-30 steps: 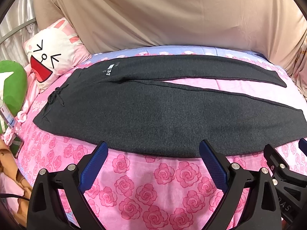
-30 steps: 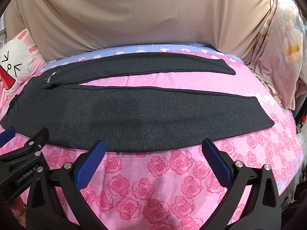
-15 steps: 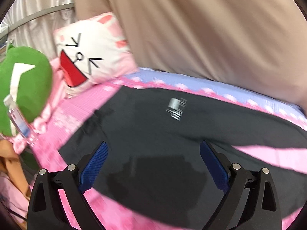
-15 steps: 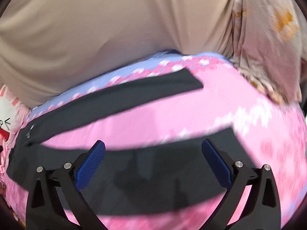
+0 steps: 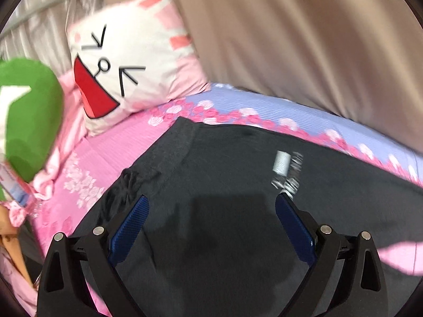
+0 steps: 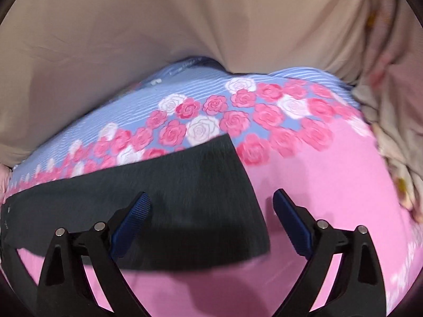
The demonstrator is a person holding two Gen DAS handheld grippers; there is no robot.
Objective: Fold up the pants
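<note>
Dark grey pants (image 5: pixel 238 185) lie flat on a pink rose-print bed sheet (image 5: pixel 111 153). In the left wrist view I see the waist end with a drawstring (image 5: pixel 127 182) and a white logo (image 5: pixel 286 169). My left gripper (image 5: pixel 211 206) is open and empty, just above the waist area. In the right wrist view the far leg's cuff end (image 6: pixel 211 185) lies on the sheet (image 6: pixel 317 179). My right gripper (image 6: pixel 211 203) is open and empty, low over that cuff, its right finger past the hem.
A white cartoon-face pillow (image 5: pixel 127 60) and a green plush toy (image 5: pixel 29 121) sit at the left of the bed. A beige cloth (image 6: pixel 158 26) hangs behind the bed. A floral fabric (image 6: pixel 396 145) lies at the right edge.
Both grippers moved forward over the bed and apart: the left toward the waistband at the left, the right toward the far leg's cuff at the right. Both stayed open.
</note>
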